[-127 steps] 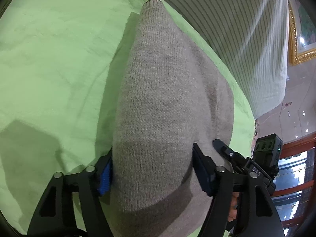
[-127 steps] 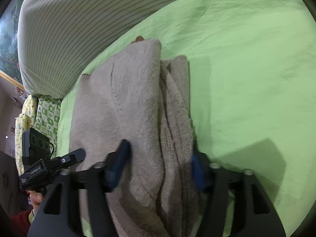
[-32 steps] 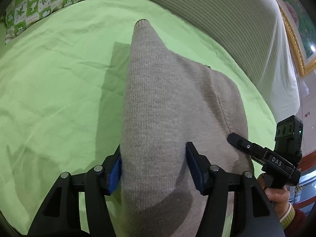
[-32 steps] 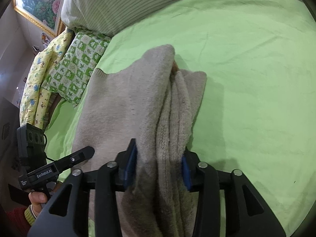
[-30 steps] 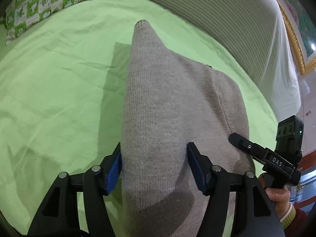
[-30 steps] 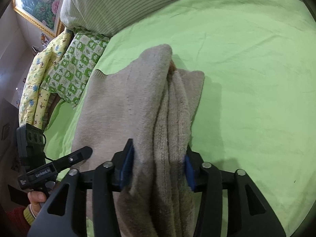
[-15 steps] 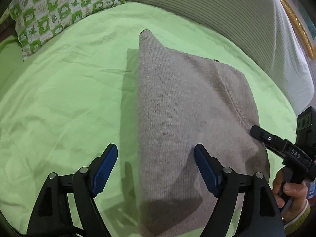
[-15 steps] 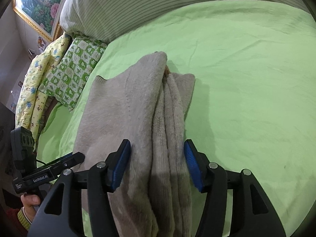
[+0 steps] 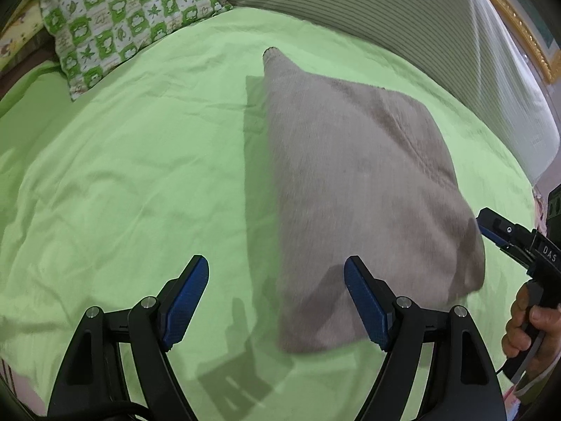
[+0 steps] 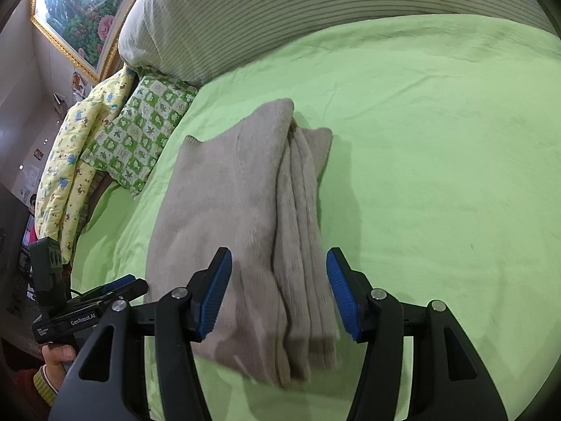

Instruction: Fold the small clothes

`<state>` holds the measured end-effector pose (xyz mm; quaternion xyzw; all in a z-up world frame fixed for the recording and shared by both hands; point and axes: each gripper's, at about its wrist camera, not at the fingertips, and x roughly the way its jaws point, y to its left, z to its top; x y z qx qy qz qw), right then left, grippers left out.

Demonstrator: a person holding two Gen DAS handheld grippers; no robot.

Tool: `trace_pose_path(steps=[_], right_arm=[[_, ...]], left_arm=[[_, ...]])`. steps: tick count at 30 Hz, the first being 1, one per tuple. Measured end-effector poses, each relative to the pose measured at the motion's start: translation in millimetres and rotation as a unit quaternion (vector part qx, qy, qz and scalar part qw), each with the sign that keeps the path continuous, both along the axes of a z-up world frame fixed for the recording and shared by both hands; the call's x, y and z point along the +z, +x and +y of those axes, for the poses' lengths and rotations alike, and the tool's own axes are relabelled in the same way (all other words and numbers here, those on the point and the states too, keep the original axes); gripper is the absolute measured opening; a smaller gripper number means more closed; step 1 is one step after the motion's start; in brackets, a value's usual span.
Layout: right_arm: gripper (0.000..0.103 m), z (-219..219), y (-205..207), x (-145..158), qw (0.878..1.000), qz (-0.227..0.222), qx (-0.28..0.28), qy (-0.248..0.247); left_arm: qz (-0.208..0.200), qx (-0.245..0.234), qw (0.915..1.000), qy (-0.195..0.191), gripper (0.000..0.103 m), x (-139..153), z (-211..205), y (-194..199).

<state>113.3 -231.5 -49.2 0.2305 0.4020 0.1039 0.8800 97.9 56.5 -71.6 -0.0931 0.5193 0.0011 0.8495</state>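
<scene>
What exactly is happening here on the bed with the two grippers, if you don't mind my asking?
A person is folding small clothes with a handheld gripper in each hand. The folded beige knit garment lies on the green bedsheet. The jaws of the left gripper and of the right gripper have just been opening; both now stand open, holding nothing, with the pads clear of the cloth. The fold looks complete, its stacked layers showing along one edge in the right wrist view.

sweater (image 9: 357, 182): grey-beige knit, plain
sheet (image 9: 122, 175): light green, plain
pillow (image 9: 115, 17): green-and-white check, leaf prints
quilt (image 10: 73, 161): pale yellow, small cartoon prints
bolster (image 10: 280, 10): grey-white pinstripe
gripper pads (image 10: 215, 294): blue on black arms
</scene>
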Motion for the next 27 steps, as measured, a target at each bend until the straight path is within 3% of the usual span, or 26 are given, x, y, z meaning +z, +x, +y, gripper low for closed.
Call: trace_pose_path(steps=[6, 11, 19, 21, 23, 24, 27], right_arm=[[0.057, -0.9, -28.2, -6.2, 1.0, 0.008, 0.005, -0.011], [0.057, 2.9, -38.2, -13.6, 0.999, 0.021, 0.013, -0.027], [0.037, 23.9, -35.9, -22.2, 0.996, 0.038, 0.049, -0.061], [0.03, 26.9, -33.3, -26.5, 0.995, 0.046, 0.05, -0.067], [0.018, 28.2, -30.0, -31.2, 0.994, 0.054, 0.052, -0.077], [0.015, 28.6, -29.5, -32.1, 0.994, 0.054, 0.054, -0.08], [0.01, 27.8, -32.4, -23.4, 0.994, 0.04, 0.052, -0.087]], left_arm=[[0.008, -0.014, 0.9998, 0.007, 0.08, -2.9, 1.0, -31.7], [0.018, -0.035, 0.9984, 0.04, 0.08, -15.9, -8.1, -45.8], [0.022, -0.05, 0.9952, 0.082, 0.079, -33.5, -23.8, -36.8], [0.028, -0.043, 0.9952, 0.084, 0.07, -37.7, -22.7, -32.1], [0.04, -0.039, 0.9967, 0.059, 0.053, -42.9, -19.6, -27.3], [0.042, -0.039, 0.9971, 0.051, 0.05, -43.4, -19.2, -26.6], [0.039, -0.052, 0.997, 0.042, 0.032, -40.0, -24.9, -25.9]])
